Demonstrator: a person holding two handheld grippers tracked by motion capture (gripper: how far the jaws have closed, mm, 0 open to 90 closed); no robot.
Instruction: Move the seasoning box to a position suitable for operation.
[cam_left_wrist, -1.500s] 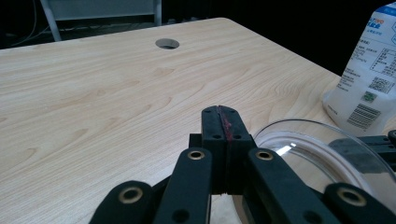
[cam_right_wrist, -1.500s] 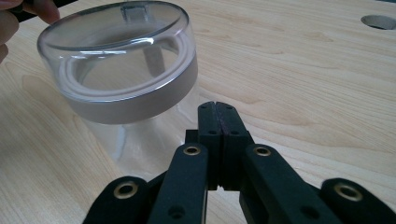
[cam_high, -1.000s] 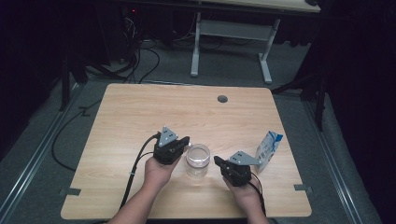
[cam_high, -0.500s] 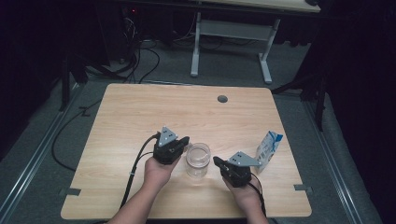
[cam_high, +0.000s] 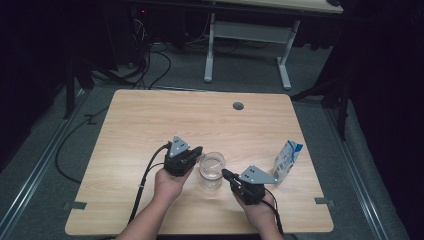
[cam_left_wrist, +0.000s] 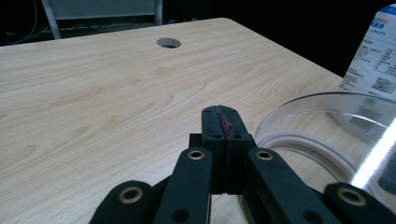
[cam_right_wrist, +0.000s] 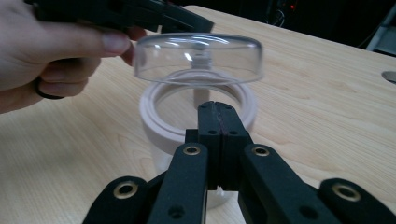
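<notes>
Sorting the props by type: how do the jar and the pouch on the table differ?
The jar is clear and round with a white collar; the pouch is opaque, white and blue, printed. The jar sits between the hand-held grippers; the pouch stands apart near the table's right edge. Both stand upright.

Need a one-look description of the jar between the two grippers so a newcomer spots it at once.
Start at the wooden table and go to its near edge, where two hands hold black grippers. Between the left gripper and the right gripper stands the jar. It alone is see-through with a clear domed lid, unlike the blue-and-white packet to its right.
</notes>
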